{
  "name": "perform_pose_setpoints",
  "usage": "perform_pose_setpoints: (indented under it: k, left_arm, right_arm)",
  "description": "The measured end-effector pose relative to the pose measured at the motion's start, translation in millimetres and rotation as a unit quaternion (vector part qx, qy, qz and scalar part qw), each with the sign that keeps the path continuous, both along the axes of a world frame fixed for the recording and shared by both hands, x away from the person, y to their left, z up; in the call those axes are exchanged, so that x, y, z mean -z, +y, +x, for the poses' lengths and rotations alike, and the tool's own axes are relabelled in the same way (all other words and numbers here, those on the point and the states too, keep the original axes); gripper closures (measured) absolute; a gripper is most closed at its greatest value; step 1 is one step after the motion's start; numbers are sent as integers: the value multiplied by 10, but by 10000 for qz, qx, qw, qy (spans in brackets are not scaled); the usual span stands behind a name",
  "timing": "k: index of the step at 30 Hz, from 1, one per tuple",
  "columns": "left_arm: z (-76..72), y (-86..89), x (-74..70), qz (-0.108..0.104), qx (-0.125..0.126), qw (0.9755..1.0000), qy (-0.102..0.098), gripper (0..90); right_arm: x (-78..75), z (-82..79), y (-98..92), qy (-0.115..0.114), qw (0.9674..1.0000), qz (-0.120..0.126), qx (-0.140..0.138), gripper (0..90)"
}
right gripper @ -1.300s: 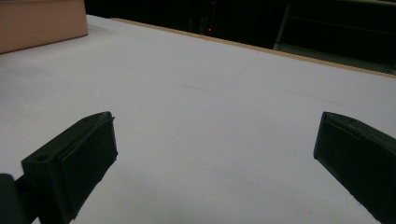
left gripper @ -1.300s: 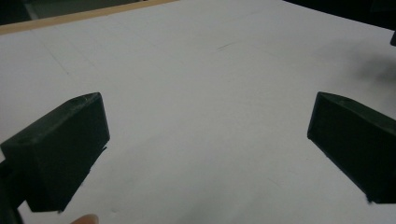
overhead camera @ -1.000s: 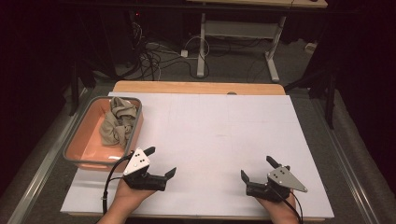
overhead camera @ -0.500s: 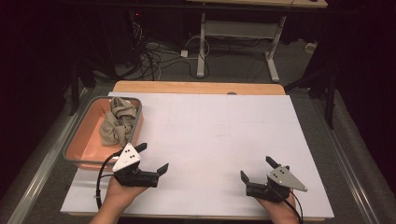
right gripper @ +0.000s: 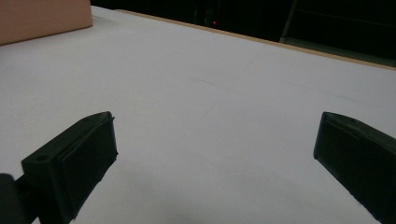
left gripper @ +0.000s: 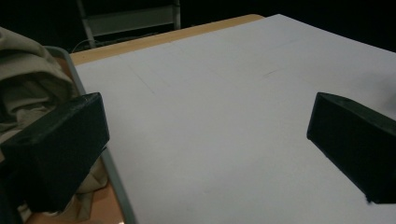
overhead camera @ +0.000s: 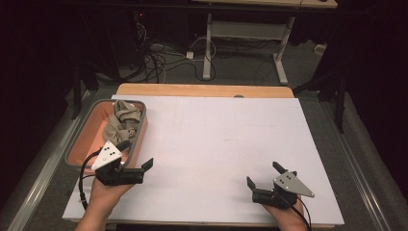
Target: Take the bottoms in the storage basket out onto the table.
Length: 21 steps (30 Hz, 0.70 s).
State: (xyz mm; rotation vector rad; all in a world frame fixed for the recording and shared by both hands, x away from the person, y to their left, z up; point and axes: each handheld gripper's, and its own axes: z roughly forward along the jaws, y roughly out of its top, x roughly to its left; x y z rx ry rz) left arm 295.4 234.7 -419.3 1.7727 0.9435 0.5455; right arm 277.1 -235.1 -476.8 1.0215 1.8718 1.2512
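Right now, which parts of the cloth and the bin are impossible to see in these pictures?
- Cloth: in the left gripper view, the left gripper hides its near part with one jaw.
- Bin: the floor under the cloth is covered in the high view.
- Bin in the right gripper view: cut off by the top edge.

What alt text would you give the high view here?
A person's left claw, jaws open, hovers at the near corner of an orange tray holding a crumpled beige cloth. The right claw, also open, sits over the bare white tabletop at the near right.
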Motion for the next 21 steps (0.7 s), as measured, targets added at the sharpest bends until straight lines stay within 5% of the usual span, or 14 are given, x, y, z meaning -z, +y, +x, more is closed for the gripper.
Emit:
perform_pose_setpoints:
  k: [21]
  left_arm:
    - [60, 539, -1, -173, -661, 9977, 12, 0]
  right_arm:
    - [0, 8, -14, -8, 10000, -23, 39, 4]
